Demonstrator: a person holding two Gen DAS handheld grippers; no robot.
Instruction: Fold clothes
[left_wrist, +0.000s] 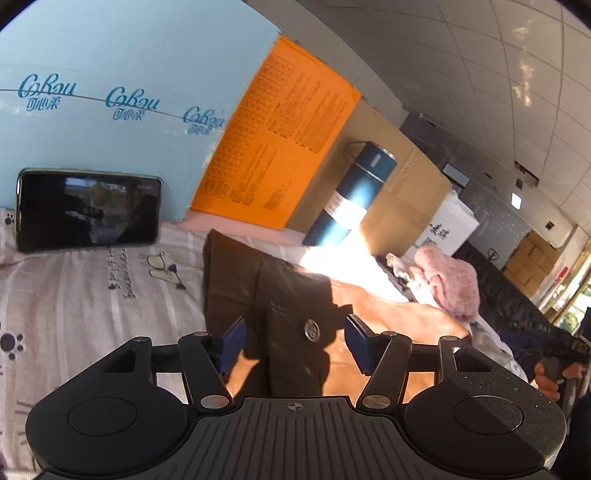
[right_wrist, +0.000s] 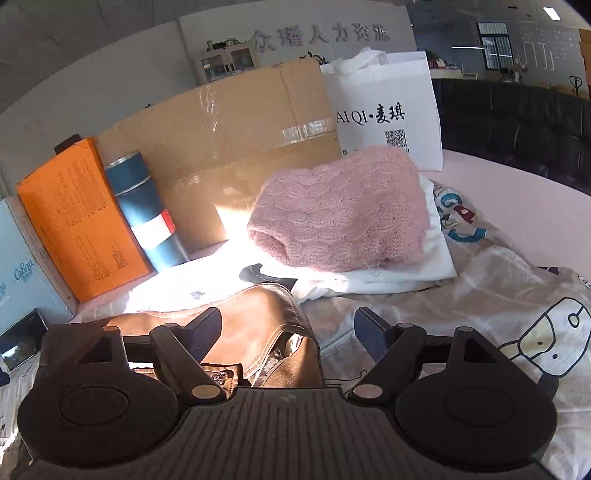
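Note:
A brown leather-like garment (left_wrist: 280, 295) with a metal snap button (left_wrist: 311, 329) lies folded on the printed bedsheet. My left gripper (left_wrist: 293, 341) is open, its blue pads on either side of the garment's buttoned edge, just above it. In the right wrist view the same brown garment (right_wrist: 258, 328) lies under my open right gripper (right_wrist: 286, 332); its left finger is over the garment, its right finger over the sheet. A folded pink knit sweater (right_wrist: 340, 210) rests on folded white clothes (right_wrist: 388, 273) behind it.
A phone (left_wrist: 88, 210) leans on a light blue box (left_wrist: 110, 92). An orange box (left_wrist: 280, 136), a blue flask (left_wrist: 351, 192), a cardboard box (right_wrist: 236, 147) and a white bag (right_wrist: 388, 110) line the back. The right hand's gripper (left_wrist: 561, 350) shows at the far right.

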